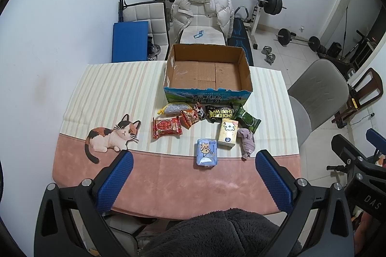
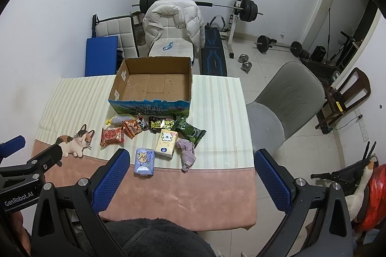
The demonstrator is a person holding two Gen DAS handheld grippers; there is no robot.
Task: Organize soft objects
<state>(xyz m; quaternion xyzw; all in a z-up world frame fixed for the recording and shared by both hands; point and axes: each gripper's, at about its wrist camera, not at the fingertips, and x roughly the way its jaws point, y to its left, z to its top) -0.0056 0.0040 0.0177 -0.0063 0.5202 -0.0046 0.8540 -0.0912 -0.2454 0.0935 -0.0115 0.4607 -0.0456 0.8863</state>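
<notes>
1. Your left gripper [image 1: 193,178] is spread wide with nothing between its blue fingers [image 1: 115,181]. It hangs over the pink near edge of the table cloth [image 1: 166,187].
2. Your right gripper [image 2: 190,178] is spread wide too, and it holds nothing. It hangs over the same pink edge, more to the right.
3. A cardboard box [image 1: 208,69] sits at the far side of the table. Its top is open and you can see its bare brown floor.
4. The soft things lie in a bunch just in front of the box.
5. A blue tissue pack [image 1: 206,152] lies nearest to you, at the line where the stripes meet the pink.
6. A yellow tissue pack [image 1: 228,133] is just behind it, on the right.
7. A purple cloth [image 1: 246,141] lies crumpled right beside the yellow pack.
8. A green pack [image 1: 246,120] and a black wipes pack [image 1: 218,113] lie close to the box front.
9. A red snack bag [image 1: 167,127], an orange snack bag [image 1: 190,118] and a silver bag with yellow ends [image 1: 175,109] lie on the left of the bunch.
10. A cat picture [image 1: 112,137] is printed on the cloth, well to the left.
</notes>
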